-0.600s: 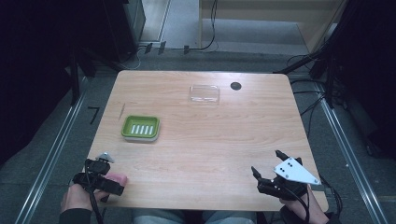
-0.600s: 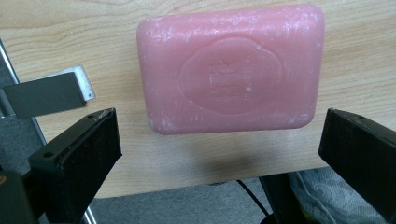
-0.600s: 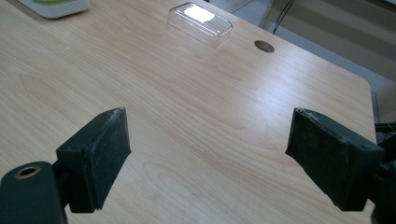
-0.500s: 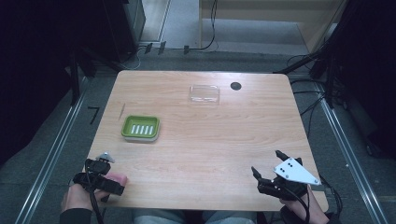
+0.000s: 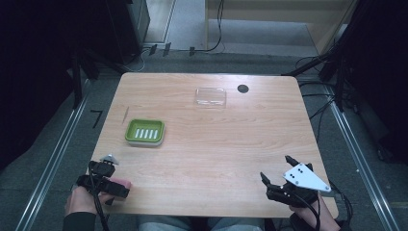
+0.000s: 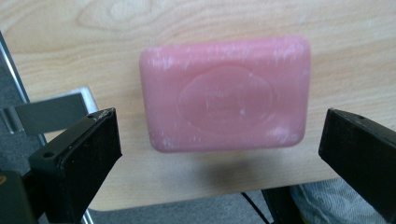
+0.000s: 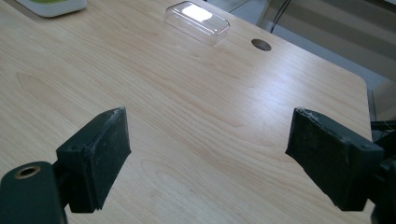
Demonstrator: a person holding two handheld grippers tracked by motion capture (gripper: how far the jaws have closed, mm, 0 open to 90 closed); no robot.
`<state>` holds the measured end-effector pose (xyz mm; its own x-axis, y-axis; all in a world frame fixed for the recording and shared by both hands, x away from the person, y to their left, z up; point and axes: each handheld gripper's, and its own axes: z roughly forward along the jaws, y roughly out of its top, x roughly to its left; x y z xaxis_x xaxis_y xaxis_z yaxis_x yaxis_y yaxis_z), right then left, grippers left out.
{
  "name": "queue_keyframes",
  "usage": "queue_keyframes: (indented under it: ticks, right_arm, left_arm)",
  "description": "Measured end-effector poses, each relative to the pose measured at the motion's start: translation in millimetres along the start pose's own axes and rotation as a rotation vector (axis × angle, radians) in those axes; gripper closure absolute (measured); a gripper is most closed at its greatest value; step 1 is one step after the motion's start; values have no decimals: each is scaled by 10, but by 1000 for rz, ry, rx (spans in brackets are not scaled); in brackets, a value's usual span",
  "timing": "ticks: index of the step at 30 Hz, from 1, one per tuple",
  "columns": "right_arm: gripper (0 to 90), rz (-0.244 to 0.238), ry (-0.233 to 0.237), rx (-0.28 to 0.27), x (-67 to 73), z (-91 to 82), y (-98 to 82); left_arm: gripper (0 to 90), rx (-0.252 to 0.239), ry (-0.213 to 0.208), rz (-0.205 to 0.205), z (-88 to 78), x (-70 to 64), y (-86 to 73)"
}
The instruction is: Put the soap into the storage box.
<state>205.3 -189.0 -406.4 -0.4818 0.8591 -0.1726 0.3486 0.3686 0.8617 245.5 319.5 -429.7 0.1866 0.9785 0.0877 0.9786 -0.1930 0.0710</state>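
Below the left claw (image 6: 219,154), jaws apart, lies a pink soap (image 6: 225,93); right claw (image 7: 208,158) gapes too.

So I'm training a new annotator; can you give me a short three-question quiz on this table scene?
1. True or false: the left hand-held gripper is clamped on the pink rectangular soap bar.
2. What lies nearest the round hole in the wooden table? A) green slotted soap dish B) clear plastic lid
3. Is anything between the jaws of the right hand-held gripper?

Key: 1 false, jaws stand apart from it; 2 B; 3 no, bare tabletop beneath.
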Motion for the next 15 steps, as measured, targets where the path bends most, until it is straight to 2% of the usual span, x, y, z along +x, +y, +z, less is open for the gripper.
queue_keyframes:
  ticks: [8, 11, 15]
  right_arm:
    - [136, 0, 0, 2, 1, -3, -1]
    - [136, -1, -1, 1, 2, -1, -1]
    - [136, -1, -1, 2, 3, -4, -2]
  left_arm:
    - [0, -1, 5, 5, 26, -15, 79]
    - [0, -17, -13, -8, 39, -7, 94]
    - [0, -11, -30, -19, 79, 5, 120]
